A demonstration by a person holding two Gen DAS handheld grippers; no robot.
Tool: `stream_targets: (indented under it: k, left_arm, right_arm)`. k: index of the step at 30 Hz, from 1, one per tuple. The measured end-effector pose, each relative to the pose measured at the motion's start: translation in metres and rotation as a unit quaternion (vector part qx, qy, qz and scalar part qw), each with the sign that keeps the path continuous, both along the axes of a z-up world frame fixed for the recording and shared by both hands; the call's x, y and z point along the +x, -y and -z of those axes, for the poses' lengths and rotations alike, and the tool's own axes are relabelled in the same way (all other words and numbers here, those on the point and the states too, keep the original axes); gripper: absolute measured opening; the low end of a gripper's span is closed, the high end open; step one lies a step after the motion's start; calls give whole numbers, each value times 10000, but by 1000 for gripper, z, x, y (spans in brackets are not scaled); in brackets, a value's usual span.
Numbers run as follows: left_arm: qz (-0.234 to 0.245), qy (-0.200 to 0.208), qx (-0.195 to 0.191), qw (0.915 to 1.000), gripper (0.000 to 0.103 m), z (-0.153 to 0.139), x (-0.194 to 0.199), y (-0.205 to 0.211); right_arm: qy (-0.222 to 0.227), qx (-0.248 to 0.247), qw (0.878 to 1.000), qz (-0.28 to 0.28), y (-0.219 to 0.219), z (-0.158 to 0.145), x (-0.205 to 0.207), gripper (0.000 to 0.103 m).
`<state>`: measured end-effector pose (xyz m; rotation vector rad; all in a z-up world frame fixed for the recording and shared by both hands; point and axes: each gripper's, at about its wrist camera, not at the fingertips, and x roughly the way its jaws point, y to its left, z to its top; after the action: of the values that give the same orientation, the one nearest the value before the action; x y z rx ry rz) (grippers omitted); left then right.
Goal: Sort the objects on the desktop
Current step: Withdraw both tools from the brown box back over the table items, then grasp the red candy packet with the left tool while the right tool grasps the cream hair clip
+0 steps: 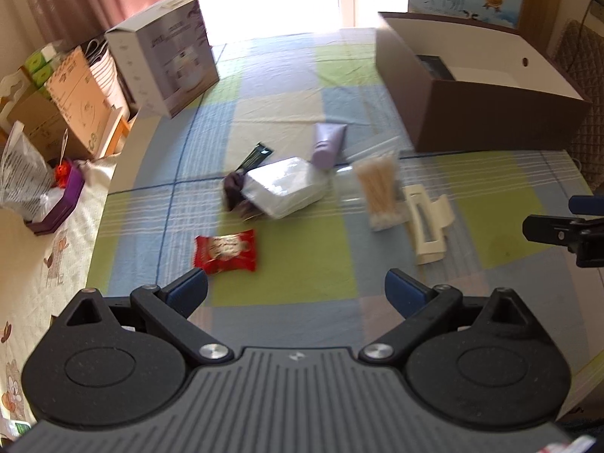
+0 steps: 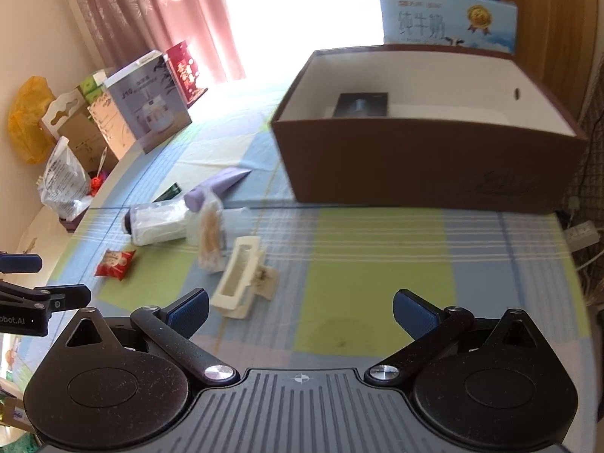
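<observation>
jaws of both grippers apart, red snack packet just beyond left gripper, untouched

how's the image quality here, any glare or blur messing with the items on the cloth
Left wrist view: the window behind is blown out white, and the cotton swab pack and red snack packet are smeared by motion blur. Right wrist view: same window glare washes the far tablecloth; the brown box bows with fisheye distortion, and the cream hair claw looks soft.
</observation>
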<state>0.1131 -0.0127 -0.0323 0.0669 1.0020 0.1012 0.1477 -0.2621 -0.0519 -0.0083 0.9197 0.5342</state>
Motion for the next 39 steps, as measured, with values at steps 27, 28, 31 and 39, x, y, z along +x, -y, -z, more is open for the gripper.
stream_targets:
  k: [27, 28, 31, 39]
  left_arm:
    - [74, -168, -109, 9998, 95, 56, 36, -96]
    - [91, -184, -120, 9997, 95, 58, 38, -96]
    - [146, -223, -149, 9995, 95, 65, 45, -98]
    - [249, -349, -176, 9989, 94, 78, 60, -101]
  right_arm:
    - [7, -610, 9980, 168, -100, 63, 15, 70]
    - [14, -667, 9976, 179, -101, 65, 17, 68]
    - [17, -763, 9969, 208, -102, 71, 21, 59]
    - [-40, -922, 9943, 529, -88, 76, 30, 32]
